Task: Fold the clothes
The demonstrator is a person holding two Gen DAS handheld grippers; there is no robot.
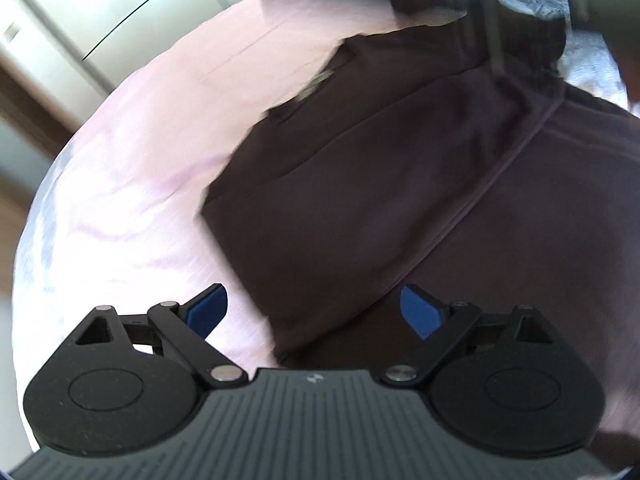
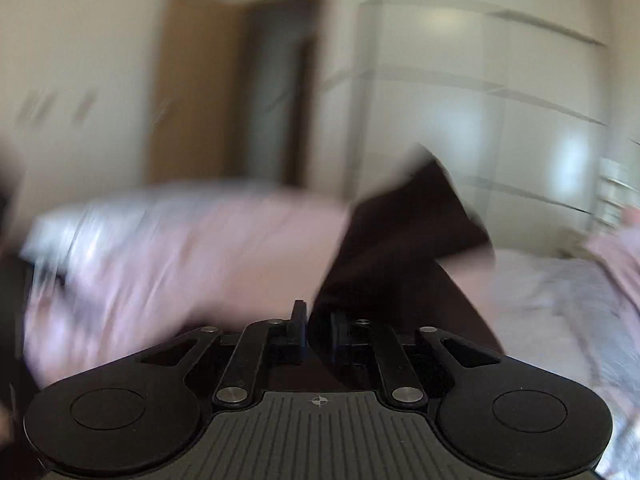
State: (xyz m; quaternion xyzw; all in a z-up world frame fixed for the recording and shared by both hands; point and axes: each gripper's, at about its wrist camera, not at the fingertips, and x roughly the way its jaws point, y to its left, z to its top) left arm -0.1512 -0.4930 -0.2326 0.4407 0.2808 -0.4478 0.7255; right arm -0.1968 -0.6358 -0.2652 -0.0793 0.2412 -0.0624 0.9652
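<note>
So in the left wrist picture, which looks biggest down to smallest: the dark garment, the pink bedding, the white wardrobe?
1. Dark garment, filling most of the view.
2. Pink bedding, a little less; some lies hidden under the garment.
3. White wardrobe, smallest, but it stands farther off and is cut by the frame edge, so really it may be larger.

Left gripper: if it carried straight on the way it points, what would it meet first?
Probably the dark garment spread on the pink bedding; the open left gripper points down at it, though depth is unclear.
</note>
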